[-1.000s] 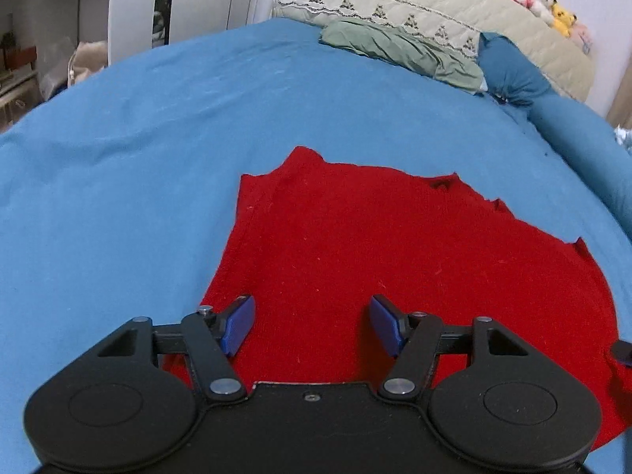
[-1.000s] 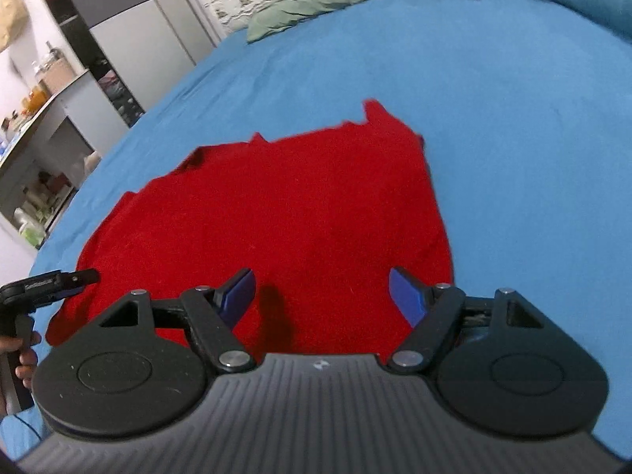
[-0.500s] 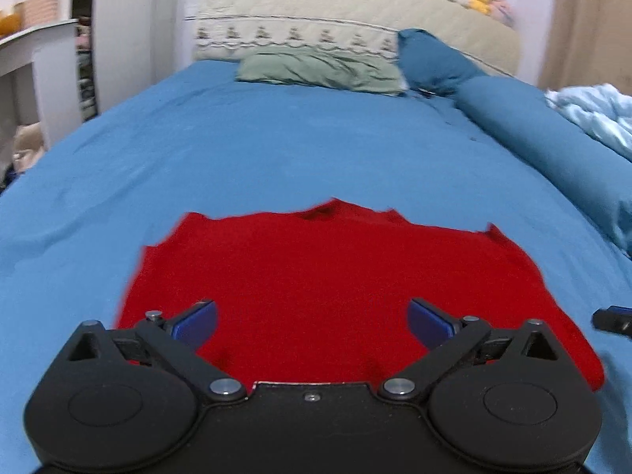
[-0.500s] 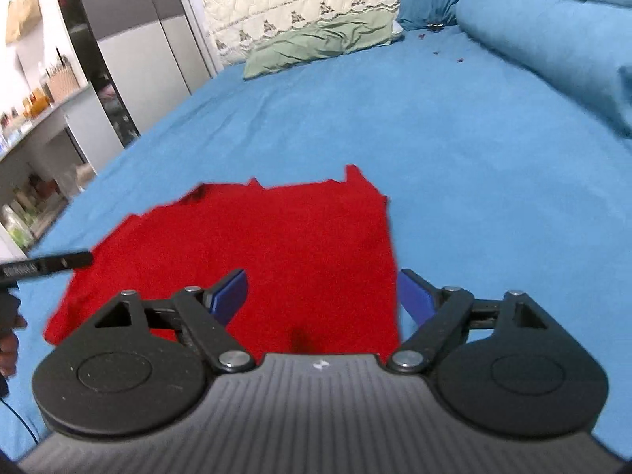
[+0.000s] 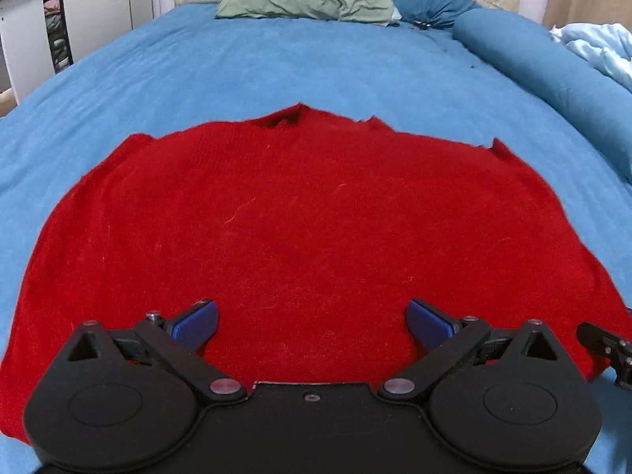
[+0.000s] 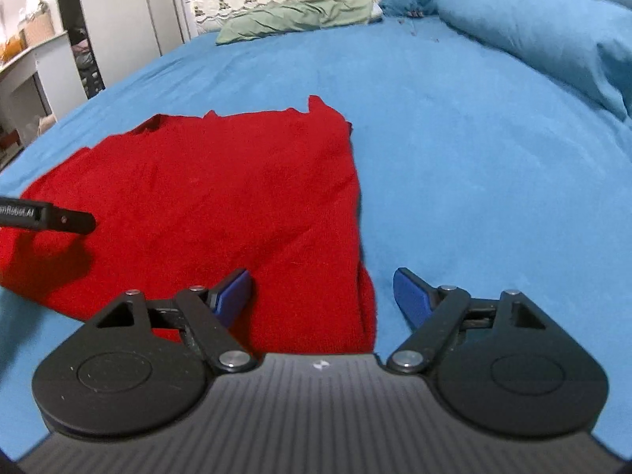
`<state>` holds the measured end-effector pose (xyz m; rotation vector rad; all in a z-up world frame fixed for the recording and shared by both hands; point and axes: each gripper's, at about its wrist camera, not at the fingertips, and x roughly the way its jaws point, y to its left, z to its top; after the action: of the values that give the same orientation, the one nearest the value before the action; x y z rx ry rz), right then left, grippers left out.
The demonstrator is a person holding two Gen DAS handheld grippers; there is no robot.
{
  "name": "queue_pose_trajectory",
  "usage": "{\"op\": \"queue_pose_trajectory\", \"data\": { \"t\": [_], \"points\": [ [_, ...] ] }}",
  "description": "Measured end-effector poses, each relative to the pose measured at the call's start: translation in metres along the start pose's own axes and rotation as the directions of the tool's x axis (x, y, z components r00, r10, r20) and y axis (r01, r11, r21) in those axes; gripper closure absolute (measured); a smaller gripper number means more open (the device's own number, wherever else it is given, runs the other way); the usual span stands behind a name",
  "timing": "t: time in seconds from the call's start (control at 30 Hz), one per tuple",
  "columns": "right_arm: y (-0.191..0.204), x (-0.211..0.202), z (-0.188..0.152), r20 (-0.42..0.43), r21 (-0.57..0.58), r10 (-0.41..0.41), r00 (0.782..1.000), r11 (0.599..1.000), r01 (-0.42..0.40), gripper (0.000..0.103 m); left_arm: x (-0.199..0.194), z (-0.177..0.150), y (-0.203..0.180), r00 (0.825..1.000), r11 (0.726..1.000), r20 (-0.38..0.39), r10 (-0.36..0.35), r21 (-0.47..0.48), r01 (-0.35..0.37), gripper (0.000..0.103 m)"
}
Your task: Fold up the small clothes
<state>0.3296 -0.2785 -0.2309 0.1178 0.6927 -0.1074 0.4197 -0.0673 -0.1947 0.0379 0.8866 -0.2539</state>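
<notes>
While both spread grippers hover empty, the red garment (image 5: pixel 300 213) lies flat, neckline pointing toward the pillows (image 5: pixel 304 0).

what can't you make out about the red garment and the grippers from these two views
- Near hem of the red garment: hidden in both wrist views behind the gripper bodies.
- Sleeves: none visible; tucked under or absent, cannot tell.
- Right gripper in the left wrist view: only a tip at the right edge.
- Left gripper in the right wrist view: one finger, the rest cut off.
</notes>
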Motion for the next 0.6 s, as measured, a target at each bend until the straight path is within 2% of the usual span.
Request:
{"op": "queue_pose_trajectory", "data": {
  "t": [0.1,0.13,0.17,0.2,0.23,0.27,0.37,0.43,0.5,0.6],
  "points": [
    [0.009,0.000,-0.001,0.007,-0.043,-0.001,1.000,0.999,0.001,0.026,0.001,-0.002,0.000,1.000,1.000,-0.014,0.016,-0.002,-0.016,0.000],
    [0.010,-0.001,0.000,0.006,-0.046,0.007,1.000,0.999,-0.007,0.035,0.003,-0.002,-0.001,1.000,1.000,-0.020,0.023,-0.001,-0.023,0.000],
    [0.011,-0.002,0.001,0.003,-0.045,0.014,1.000,0.999,-0.014,0.049,0.003,-0.002,-0.001,0.999,1.000,-0.024,0.028,-0.002,-0.028,0.000],
    [0.011,-0.003,0.003,-0.002,-0.040,0.013,1.000,0.999,-0.013,0.054,0.004,-0.001,-0.002,0.999,0.999,-0.030,0.032,-0.004,-0.032,0.000],
    [0.009,-0.003,0.006,-0.011,-0.023,0.020,1.000,1.000,-0.020,0.068,0.005,0.000,-0.002,0.999,0.999,-0.035,0.035,-0.005,-0.035,0.000],
    [0.004,-0.003,0.009,-0.027,0.016,0.033,0.999,0.999,-0.033,0.075,0.006,0.001,-0.003,0.999,0.999,-0.041,0.036,-0.009,-0.037,0.000],
    [-0.013,-0.005,0.019,-0.051,0.169,0.089,0.995,0.982,-0.079,0.081,0.009,0.004,-0.001,0.998,0.999,-0.060,0.029,-0.017,-0.031,0.000],
    [-0.025,-0.009,0.028,-0.049,0.287,0.138,0.989,0.950,-0.119,0.081,0.010,0.007,0.000,0.997,1.000,-0.076,0.023,-0.008,-0.024,0.000],
    [-0.033,-0.015,0.040,-0.021,0.382,0.190,0.982,0.909,-0.168,0.081,0.007,0.011,0.002,0.996,1.000,-0.091,0.010,0.002,-0.009,0.000],
    [-0.026,-0.029,0.070,0.061,0.437,0.260,0.964,0.861,-0.260,0.081,-0.012,0.012,0.016,0.998,0.999,-0.064,-0.012,-0.038,0.010,0.000]
  ]
}}
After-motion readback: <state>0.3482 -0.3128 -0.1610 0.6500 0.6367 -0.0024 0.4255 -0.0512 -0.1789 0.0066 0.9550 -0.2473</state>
